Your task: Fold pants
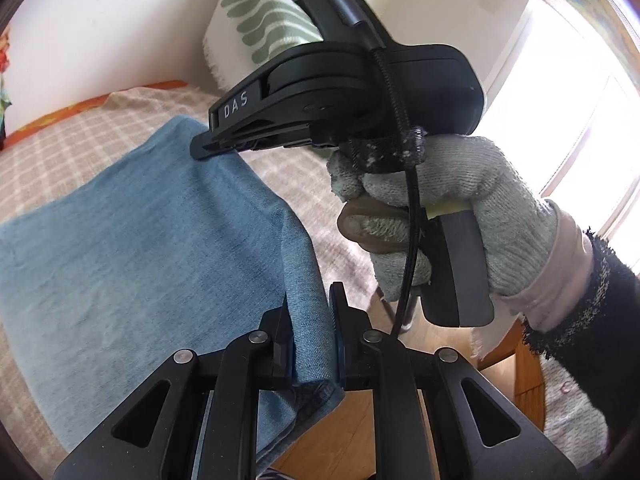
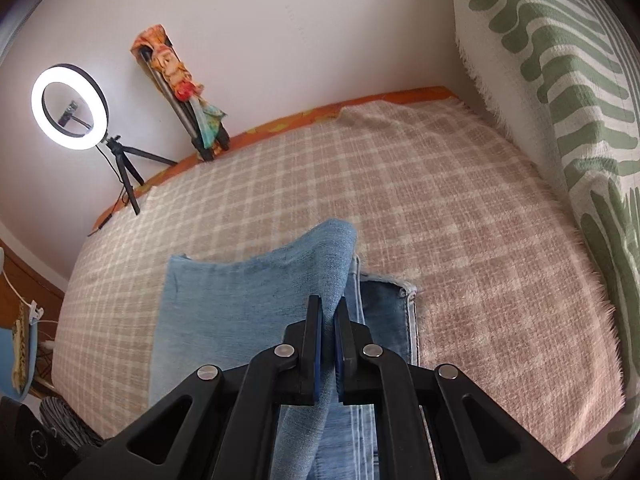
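Note:
Light blue denim pants (image 1: pixel 132 240) lie on a checked blanket (image 1: pixel 72 136). In the left wrist view my left gripper (image 1: pixel 310 304) is shut on a bunched fold of the pants at their near right edge. My right gripper (image 1: pixel 200 147) shows there from the side, held by a gloved hand (image 1: pixel 452 200), its tips at the far corner of the cloth. In the right wrist view my right gripper (image 2: pixel 328 304) is shut on a raised fold of the pants (image 2: pixel 248 292), with a darker denim layer (image 2: pixel 384 304) lying flat underneath.
A ring light on a tripod (image 2: pixel 70 106) and a wrapped stand (image 2: pixel 180 92) sit at the far blanket (image 2: pixel 440 200) edge by the wall. A green-patterned throw (image 2: pixel 568 80) hangs on the right. Wooden floor (image 1: pixel 332 432) and a round stool (image 1: pixel 516 364) lie below.

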The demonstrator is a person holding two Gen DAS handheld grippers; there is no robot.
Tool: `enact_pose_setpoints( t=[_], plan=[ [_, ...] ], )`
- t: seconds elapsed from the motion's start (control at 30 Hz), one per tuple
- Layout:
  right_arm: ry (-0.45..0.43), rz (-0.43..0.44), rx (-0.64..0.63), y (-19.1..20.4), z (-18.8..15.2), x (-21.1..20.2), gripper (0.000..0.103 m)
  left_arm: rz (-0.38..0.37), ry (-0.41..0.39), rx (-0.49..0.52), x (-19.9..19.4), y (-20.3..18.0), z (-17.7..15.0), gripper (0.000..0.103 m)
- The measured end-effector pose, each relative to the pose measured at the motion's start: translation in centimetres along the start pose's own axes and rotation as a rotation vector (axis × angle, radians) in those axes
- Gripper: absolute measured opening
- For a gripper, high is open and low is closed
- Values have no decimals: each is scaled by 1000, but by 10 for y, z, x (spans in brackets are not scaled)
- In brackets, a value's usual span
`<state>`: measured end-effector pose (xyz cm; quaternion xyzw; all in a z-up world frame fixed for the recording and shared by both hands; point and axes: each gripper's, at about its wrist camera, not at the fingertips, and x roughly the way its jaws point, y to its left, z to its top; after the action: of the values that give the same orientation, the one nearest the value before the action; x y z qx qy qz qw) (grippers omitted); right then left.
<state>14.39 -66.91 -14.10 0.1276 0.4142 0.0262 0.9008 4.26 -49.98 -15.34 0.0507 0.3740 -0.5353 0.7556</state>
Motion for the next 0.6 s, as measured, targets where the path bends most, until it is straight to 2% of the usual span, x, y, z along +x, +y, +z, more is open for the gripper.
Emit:
enact_pose_setpoints(
  t=[0.23, 0.33, 0.43, 0.6],
  plan=[
    [21, 7, 9, -17, -8, 19, 2, 25, 35, 7, 17, -6, -1, 14],
    [29, 1, 2, -20, -10, 22, 3, 24, 51, 12, 18, -16, -3, 26],
    [31, -23, 5, -23, -11, 23, 4, 57, 75, 45, 13, -26, -10, 47],
    [2, -87, -6, -27, -14, 16, 15, 106, 55, 67, -21, -22, -18, 51]
  ],
)
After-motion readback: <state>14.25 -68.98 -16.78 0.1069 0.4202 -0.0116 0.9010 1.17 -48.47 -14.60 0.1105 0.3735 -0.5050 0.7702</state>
